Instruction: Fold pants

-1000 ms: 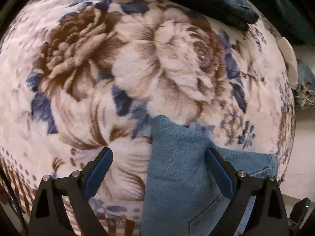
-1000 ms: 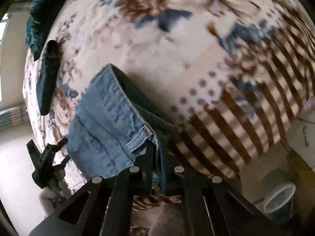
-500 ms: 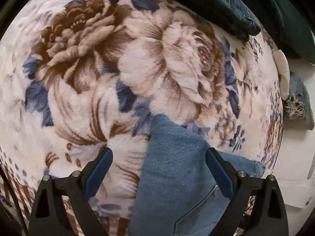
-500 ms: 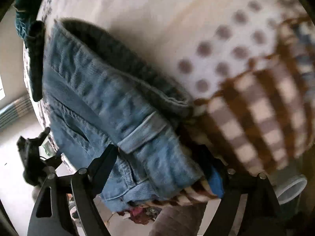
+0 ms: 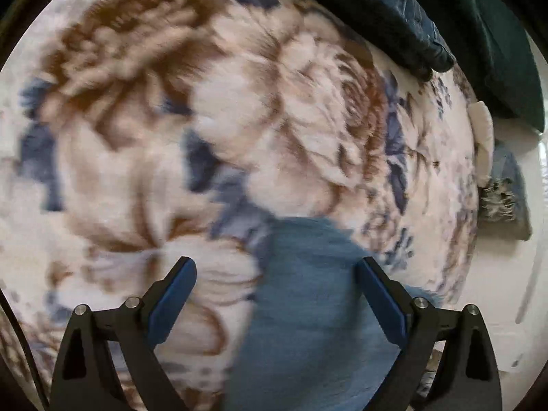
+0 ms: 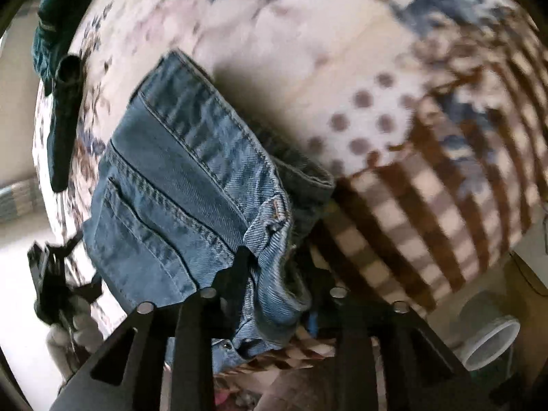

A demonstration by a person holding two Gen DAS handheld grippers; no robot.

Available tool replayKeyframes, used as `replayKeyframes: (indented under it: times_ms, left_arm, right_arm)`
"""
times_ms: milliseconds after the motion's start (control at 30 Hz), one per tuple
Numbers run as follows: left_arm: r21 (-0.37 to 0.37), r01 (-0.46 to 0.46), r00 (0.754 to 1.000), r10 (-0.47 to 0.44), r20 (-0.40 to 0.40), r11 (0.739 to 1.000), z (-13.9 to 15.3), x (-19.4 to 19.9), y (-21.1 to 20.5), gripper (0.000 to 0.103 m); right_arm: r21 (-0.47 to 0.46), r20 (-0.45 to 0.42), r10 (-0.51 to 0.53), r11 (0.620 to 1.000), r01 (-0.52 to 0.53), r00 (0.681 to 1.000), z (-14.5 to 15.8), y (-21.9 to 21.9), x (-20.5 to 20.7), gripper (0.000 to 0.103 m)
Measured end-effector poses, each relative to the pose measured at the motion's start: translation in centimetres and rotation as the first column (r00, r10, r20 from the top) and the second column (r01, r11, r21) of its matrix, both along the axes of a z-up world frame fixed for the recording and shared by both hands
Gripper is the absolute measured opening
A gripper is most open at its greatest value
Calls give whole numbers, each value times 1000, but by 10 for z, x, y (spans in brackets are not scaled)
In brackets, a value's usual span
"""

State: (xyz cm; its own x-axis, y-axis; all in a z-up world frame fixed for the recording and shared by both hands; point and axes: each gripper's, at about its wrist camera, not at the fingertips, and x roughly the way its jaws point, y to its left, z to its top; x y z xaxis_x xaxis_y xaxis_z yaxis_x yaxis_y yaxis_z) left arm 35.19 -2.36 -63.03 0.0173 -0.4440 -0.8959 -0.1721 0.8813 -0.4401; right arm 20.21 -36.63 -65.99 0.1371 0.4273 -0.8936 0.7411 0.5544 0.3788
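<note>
Right wrist view: right gripper [image 6: 277, 267], just narrowing, clamps the jeans [image 6: 178, 185] waistband corner.

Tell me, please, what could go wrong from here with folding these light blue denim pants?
1. The right gripper, whose jaws have just been closing, has only a bunched waistband corner of the light blue denim pants between them; the thick layers may slip out when lifted.
2. The left gripper hangs open astride the denim, holding nothing, so a one-sided pull could drag the fold askew across the fleecy floral blanket.
</note>
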Motion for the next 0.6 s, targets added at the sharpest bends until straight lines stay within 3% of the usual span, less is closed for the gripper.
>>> replayKeyframes:
  times_ms: [67,100,133,233,300,367,467,500,533,600]
  left_arm:
    - [-12,10,1000,-10,27,1000,-4,5,-8,78]
    - [-21,20,998,-19,52,1000,-6,7,-10,36]
    - [-16,44,997,-43,58,999,-10,11,-14,21]
    - [35,57,995,-60,75,998,-18,17,-12,8]
    - [36,26,999,-28,45,999,-30,22,-2,7]
    - [7,-5,1000,5,25,1000,-33,24,4,8]
    - [34,36,998,-38,56,999,-7,17,-5,18]
    - [25,44,997,-46,69,999,0,13,-5,36]
    - [-5,44,994,-43,101,999,14,5,-6,63]
    - [-81,41,987,-27,160,996,33,-13,-4,103]
  right_arm:
    - [-21,-8,4,1000,-4,1000,-3,0,-1,38]
    - [-26,-11,-6,1000,6,1000,-4,0,-2,38]
    - [-31,-14,-26,999,26,1000,-4,-1,-8,38]
    - [-40,-24,-76,996,75,997,-2,-10,-27,35]
    - [-65,-54,-82,995,79,995,-6,-26,-43,35]
    - [-18,-55,-111,994,111,992,-12,-29,-48,36]
    - [55,-4,-115,992,115,993,-11,-37,-56,50]
    - [89,31,-129,988,126,991,-9,-39,-61,57]
    - [121,64,-146,983,138,987,-7,-39,-65,64]
    - [183,119,-171,972,148,978,-7,-38,-77,78]
